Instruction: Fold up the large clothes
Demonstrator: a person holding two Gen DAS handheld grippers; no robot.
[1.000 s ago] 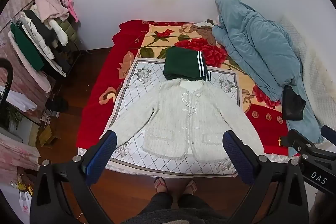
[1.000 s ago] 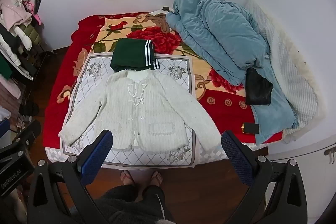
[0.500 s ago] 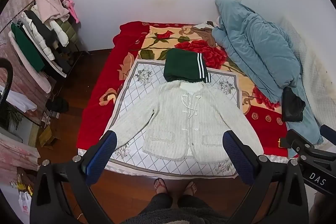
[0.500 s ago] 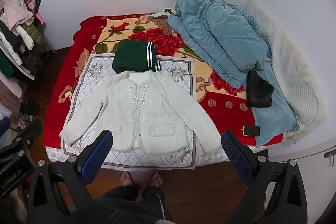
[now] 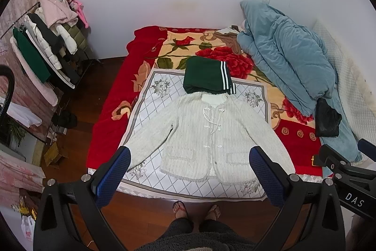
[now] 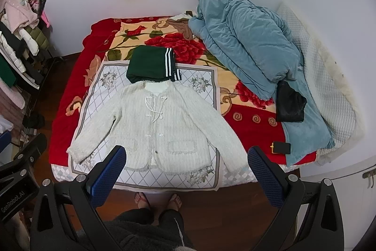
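Two fisheye views look down from above the foot of a bed. A white knitted cardigan (image 5: 206,133) lies flat and face up in the centre of the left wrist view, spread on a white sheet with a grey diamond pattern (image 5: 164,95), sleeves angled out toward the lower left and lower right. Its front is fastened with small white knots and cords down the middle. In the right wrist view the cardigan (image 6: 159,126) sits centre left. Touching the cardigan's collar, just above it in the frame, is a folded dark green garment with white stripes (image 5: 208,78). Both rest on a red floral blanket (image 5: 112,95) covering the bed.

The left gripper (image 5: 188,171) fills the bottom of its view, its two blue padded fingers spread wide apart and holding nothing, raised above the near bed edge. The right gripper (image 6: 186,171) is the same in its own view: blue fingers wide apart, nothing between them, well clear of the fabric.

A bunched light blue quilt (image 6: 246,44) fills the upper right of the bed, with a crumpled black item (image 6: 290,102) lying at its lower edge. A small black and gold object (image 6: 280,147) sits on the blanket at lower right. A clothes rack with hanging garments (image 5: 42,48) stands at the left edge. The person's feet in sandals (image 5: 196,208) show at bottom centre on a dark wooden floor (image 5: 84,91)
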